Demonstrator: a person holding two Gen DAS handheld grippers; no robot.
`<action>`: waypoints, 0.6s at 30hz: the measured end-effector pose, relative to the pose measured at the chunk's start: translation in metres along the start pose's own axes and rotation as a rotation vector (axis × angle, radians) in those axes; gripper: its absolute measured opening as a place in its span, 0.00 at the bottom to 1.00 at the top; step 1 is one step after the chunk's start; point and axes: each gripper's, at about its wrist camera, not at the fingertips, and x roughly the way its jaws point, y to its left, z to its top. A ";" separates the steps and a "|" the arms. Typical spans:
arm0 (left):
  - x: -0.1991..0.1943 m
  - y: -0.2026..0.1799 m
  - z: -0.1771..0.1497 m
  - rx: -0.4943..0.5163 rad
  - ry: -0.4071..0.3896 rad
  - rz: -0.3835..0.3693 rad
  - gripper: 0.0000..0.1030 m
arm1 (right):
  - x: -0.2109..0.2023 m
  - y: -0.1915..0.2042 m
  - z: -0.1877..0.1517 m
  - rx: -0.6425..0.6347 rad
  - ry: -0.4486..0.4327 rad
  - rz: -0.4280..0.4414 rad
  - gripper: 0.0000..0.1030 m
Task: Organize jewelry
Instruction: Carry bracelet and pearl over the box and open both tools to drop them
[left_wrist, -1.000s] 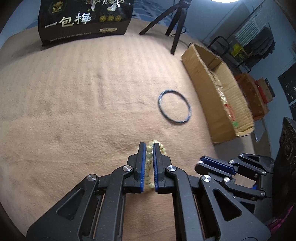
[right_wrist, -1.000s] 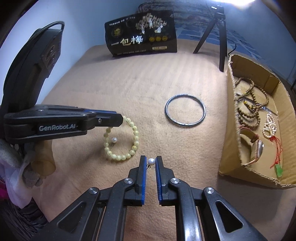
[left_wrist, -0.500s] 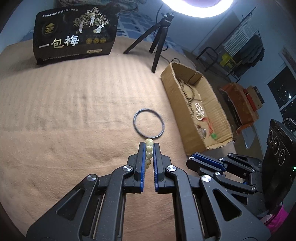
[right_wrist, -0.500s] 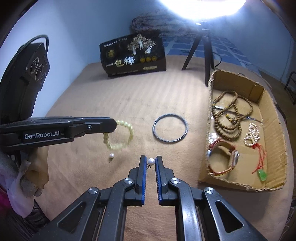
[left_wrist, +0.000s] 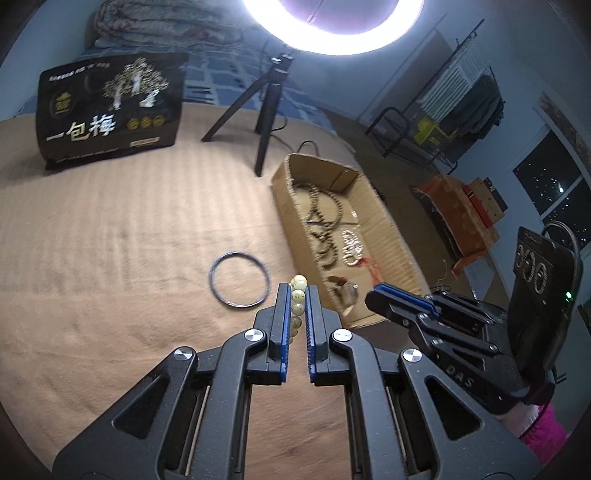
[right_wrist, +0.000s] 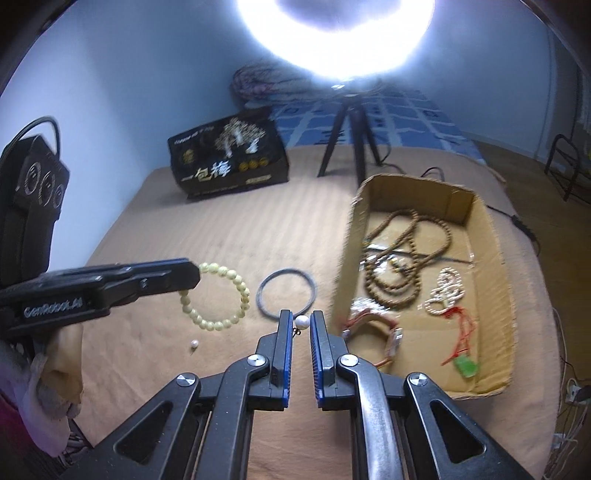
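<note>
As the left gripper (left_wrist: 295, 306) rose off the tan blanket (left_wrist: 110, 240), its view showed the jaws clamped on the pale bead bracelet (left_wrist: 297, 295), now clear of the cloth where a second earlier it lay flat. The cardboard box (left_wrist: 291, 206), previously at the edge of view, had come near centre, so the carry toward it appeared under way; the dark bangle (left_wrist: 239, 279) remained on the blanket.

From the right wrist, the right gripper (right_wrist: 302, 325) stood nearly closed on a pearl earring (right_wrist: 303, 322). The bracelet (right_wrist: 221, 295) hung aloft, and a second pearl (right_wrist: 194, 345) lay uncollected.
</note>
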 end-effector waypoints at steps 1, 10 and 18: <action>0.001 -0.003 0.001 0.003 -0.003 -0.005 0.05 | -0.002 -0.005 0.002 0.007 -0.005 -0.008 0.07; 0.012 -0.034 0.014 0.022 -0.024 -0.043 0.05 | -0.012 -0.047 0.012 0.081 -0.028 -0.054 0.07; 0.034 -0.058 0.021 0.047 -0.017 -0.062 0.05 | -0.012 -0.084 0.019 0.141 -0.029 -0.086 0.07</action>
